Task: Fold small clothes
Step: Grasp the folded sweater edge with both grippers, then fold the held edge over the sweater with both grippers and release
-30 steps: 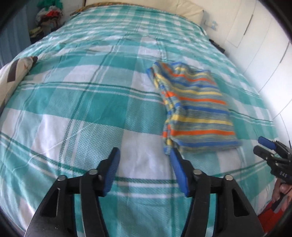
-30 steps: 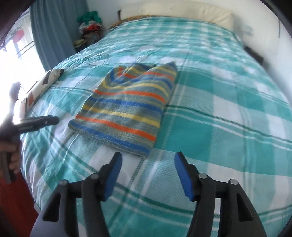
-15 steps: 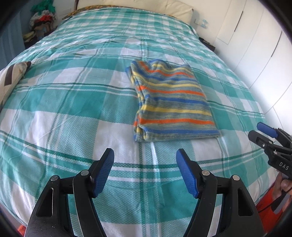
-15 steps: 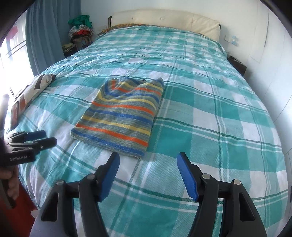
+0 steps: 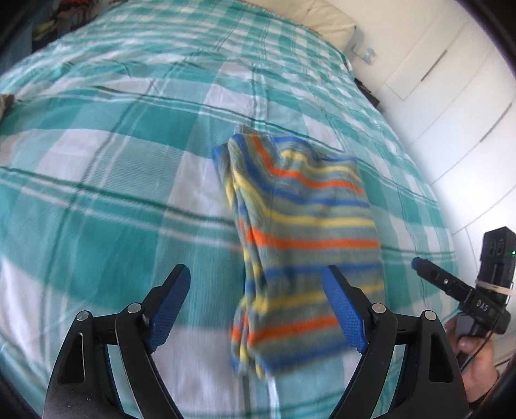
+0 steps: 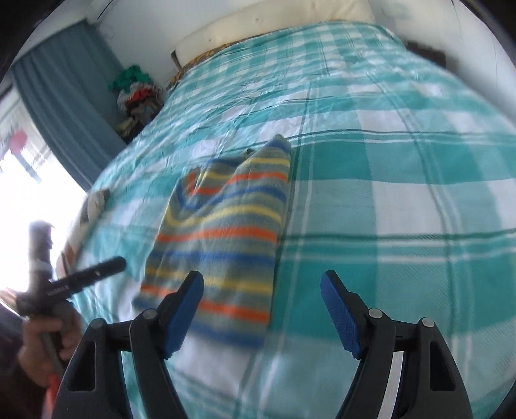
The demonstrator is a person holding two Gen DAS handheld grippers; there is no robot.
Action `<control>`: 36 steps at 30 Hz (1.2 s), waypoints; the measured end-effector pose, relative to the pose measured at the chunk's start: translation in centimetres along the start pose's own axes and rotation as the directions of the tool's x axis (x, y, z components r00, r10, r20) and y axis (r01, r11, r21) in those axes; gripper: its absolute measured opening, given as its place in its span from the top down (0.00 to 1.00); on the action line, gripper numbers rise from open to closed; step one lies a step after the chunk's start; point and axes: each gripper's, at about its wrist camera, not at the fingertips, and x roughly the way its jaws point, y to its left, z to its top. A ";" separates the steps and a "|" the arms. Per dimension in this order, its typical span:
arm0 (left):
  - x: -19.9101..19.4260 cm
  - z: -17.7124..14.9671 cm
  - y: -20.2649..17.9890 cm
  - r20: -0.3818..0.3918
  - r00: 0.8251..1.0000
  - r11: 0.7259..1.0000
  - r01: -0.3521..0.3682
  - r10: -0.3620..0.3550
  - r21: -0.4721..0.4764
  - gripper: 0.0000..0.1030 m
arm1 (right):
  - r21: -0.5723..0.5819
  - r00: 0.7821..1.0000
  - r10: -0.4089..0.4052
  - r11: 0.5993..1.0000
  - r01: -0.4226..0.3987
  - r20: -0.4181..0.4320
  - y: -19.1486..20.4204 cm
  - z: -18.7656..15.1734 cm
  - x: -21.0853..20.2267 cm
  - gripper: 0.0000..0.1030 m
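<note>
A folded striped garment (image 5: 303,232), in blue, orange, yellow and grey bands, lies flat on the teal-and-white checked bedspread (image 5: 106,180). It also shows in the right wrist view (image 6: 222,238). My left gripper (image 5: 258,309) is open and empty, low over the garment's near left edge. My right gripper (image 6: 262,312) is open and empty over the garment's near right corner. Each gripper shows at the edge of the other's view: the right one (image 5: 451,283) and the left one (image 6: 80,277).
A cream headboard (image 6: 274,25) stands at the far end of the bed. White cupboard doors (image 5: 451,96) run along the right side. A blue curtain (image 6: 61,103) and a pile of clothes (image 6: 138,93) are at the far left. A patterned cushion (image 6: 93,203) lies at the bed's left edge.
Both grippers have moved forward and down towards the garment, which now fills more of each view. The jaws stay open. The garment has not moved.
</note>
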 end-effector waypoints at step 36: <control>-7.3 -6.9 -7.5 0.248 0.889 0.854 -0.444 0.384 0.270 0.02 | -0.201 0.961 -0.271 0.940 0.275 0.047 4.5 -1.1 -5.2 0.13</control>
